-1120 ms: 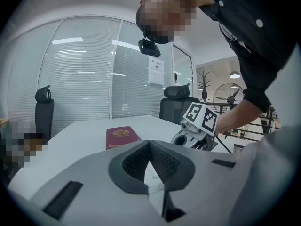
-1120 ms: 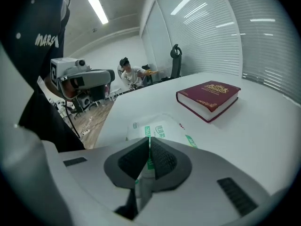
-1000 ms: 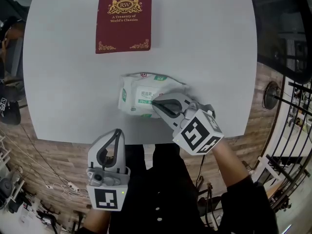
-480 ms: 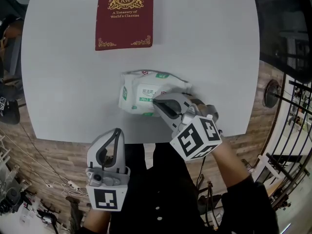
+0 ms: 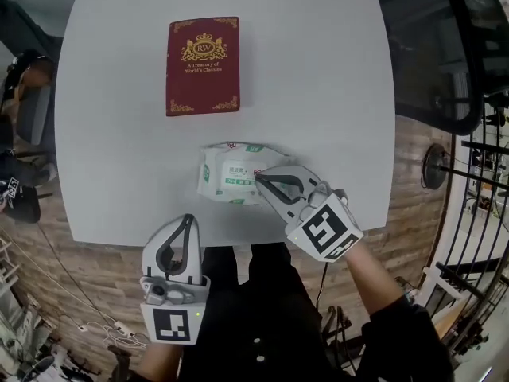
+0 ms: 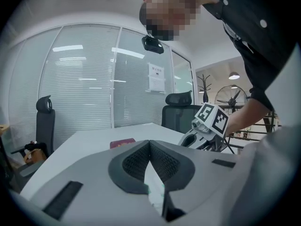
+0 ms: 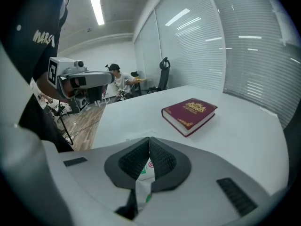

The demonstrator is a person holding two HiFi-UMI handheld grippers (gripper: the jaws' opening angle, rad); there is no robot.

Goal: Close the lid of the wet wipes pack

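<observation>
A pale grey table [image 5: 318, 94] with a rounded edge filled most of the head view, seen from steeply above. On it, toward 12 o'clock, lay a dark red hardback book [image 5: 203, 66] with gold ornament on its cover, closed and flat. The wet wipes pack [image 5: 225, 183], white with green print, lay near the table's 6 o'clock edge, well apart from the book and directly at 6 o'clock of it. The right gripper [image 5: 258, 179] reached in from 4 o'clock, its tip over the pack's 3 o'clock end; its jaws were pressed together at the tips and gripped nothing, and the pack showed only through the gap behind them. Whether the tip touched the pack could not be told. The left gripper [image 5: 190, 218] was held at 7 o'clock of the pack, just off the table's edge, pointing toward 12 o'clock, its jaws likewise closed tip to tip and empty.
</observation>
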